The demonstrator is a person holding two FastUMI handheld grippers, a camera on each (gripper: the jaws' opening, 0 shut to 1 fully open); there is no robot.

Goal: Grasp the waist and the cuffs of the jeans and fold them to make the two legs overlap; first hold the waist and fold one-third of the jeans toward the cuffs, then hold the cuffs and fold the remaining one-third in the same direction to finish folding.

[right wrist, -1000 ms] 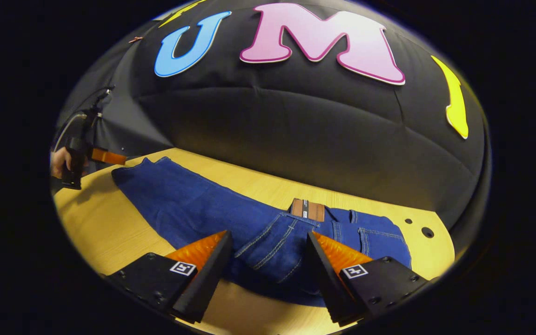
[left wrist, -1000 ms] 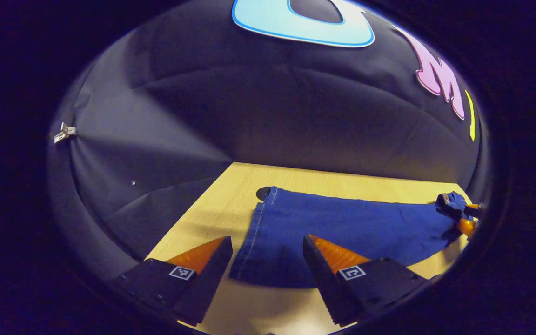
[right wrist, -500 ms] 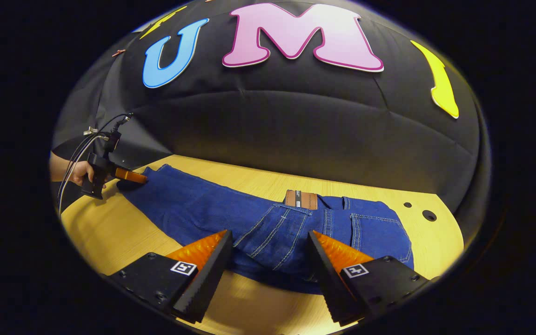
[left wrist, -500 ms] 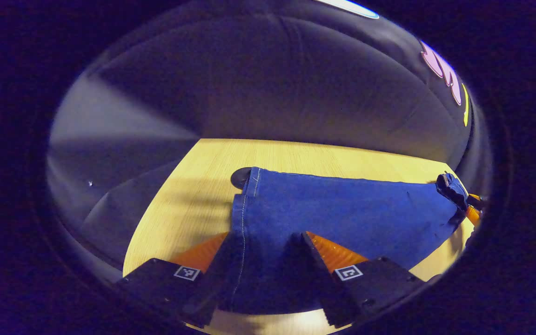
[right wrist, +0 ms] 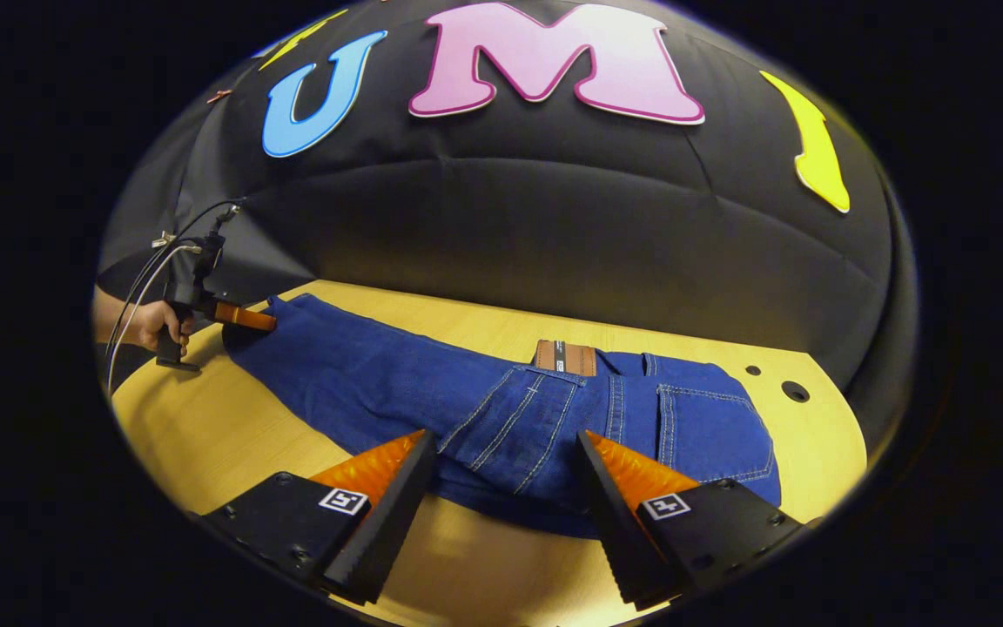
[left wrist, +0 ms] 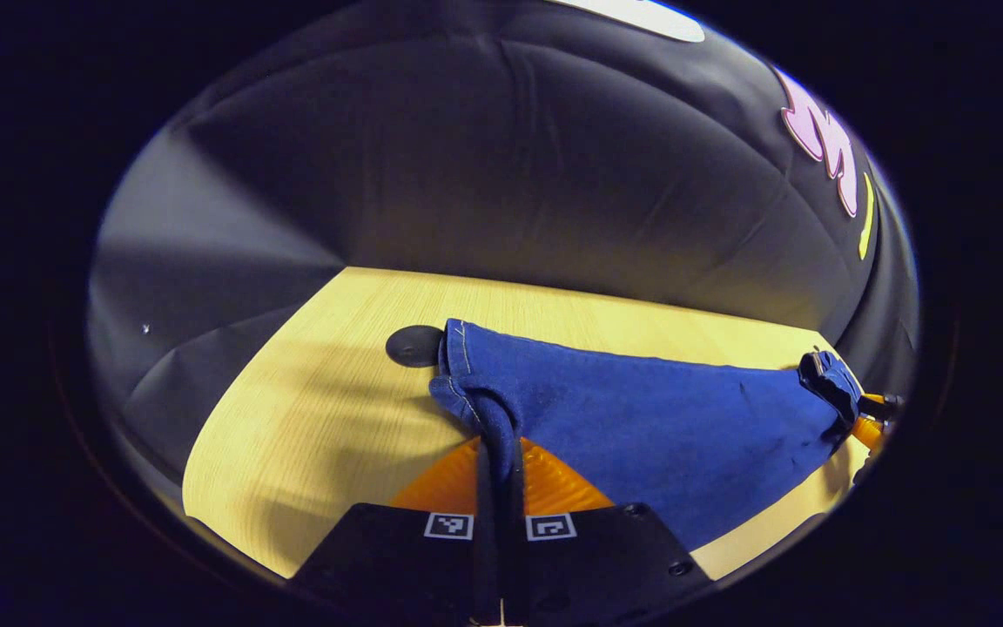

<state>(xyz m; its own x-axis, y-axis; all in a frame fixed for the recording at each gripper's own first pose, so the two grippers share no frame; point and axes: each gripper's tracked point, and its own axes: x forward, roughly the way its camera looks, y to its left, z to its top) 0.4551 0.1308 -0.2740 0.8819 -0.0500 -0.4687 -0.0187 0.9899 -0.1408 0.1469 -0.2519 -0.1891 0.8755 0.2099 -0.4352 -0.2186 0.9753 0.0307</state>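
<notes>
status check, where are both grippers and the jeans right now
Left gripper jaws shut on the cuff. Right gripper jaws open, straddling the waist end of the jeans, not gripping. Jeans flat on the table. Nothing in the way.

A: Backdrop? 
B: Black cloth wall [right wrist: 554, 235], creased, bulging, running behind the whole table.
A: Table?
B: Light wood-grain top [right wrist: 205, 427], rounded edge. 2 dark holes [right wrist: 795, 391] near its right end, 1 dark round hole [left wrist: 414, 346] at the other. Lit from above, soft shadows.
</notes>
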